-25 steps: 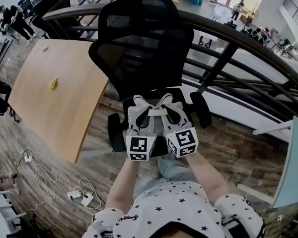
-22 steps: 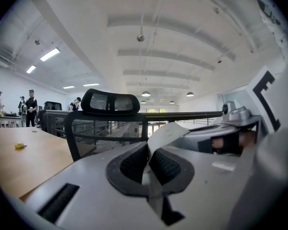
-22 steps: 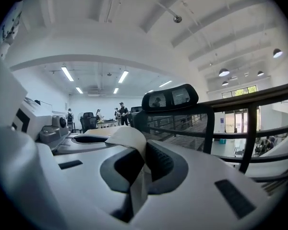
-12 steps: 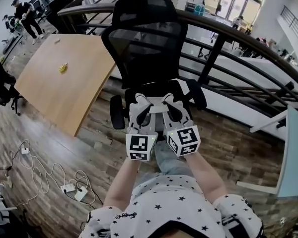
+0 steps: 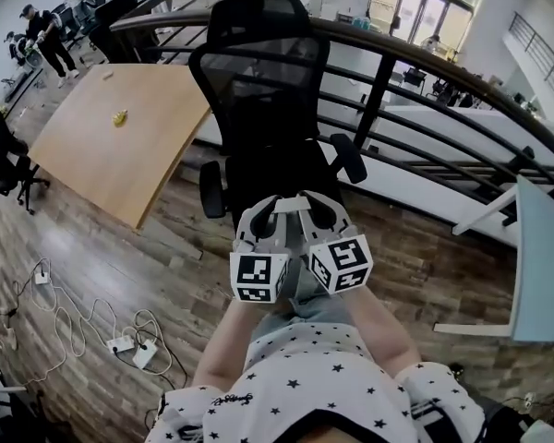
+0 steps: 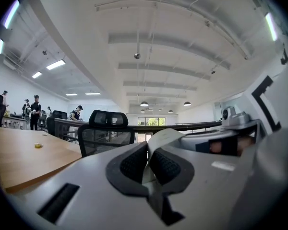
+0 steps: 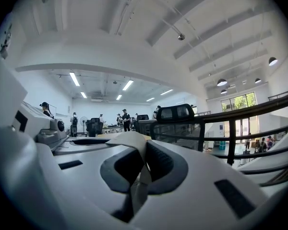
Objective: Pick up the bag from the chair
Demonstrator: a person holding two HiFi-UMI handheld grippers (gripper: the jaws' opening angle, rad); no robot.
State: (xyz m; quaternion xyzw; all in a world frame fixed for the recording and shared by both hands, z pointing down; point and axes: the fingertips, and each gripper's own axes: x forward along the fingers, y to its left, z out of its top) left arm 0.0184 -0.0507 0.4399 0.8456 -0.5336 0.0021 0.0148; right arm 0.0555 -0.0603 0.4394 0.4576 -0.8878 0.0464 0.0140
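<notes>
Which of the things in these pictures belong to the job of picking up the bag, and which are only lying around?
Belong to the job:
- black chair
- pale strap, probably the bag's handle; the bag's body is not visible
- left gripper and right gripper, both shut on that strap

Only lying around:
- wooden table
- yellow object on it
- cables on the floor
- railing

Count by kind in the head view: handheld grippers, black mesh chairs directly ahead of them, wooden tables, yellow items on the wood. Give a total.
Grippers: 2 (left gripper, right gripper, each shut on a pale strap)
Black mesh chair: 1
Wooden table: 1
Yellow item: 1
Total: 5
</notes>
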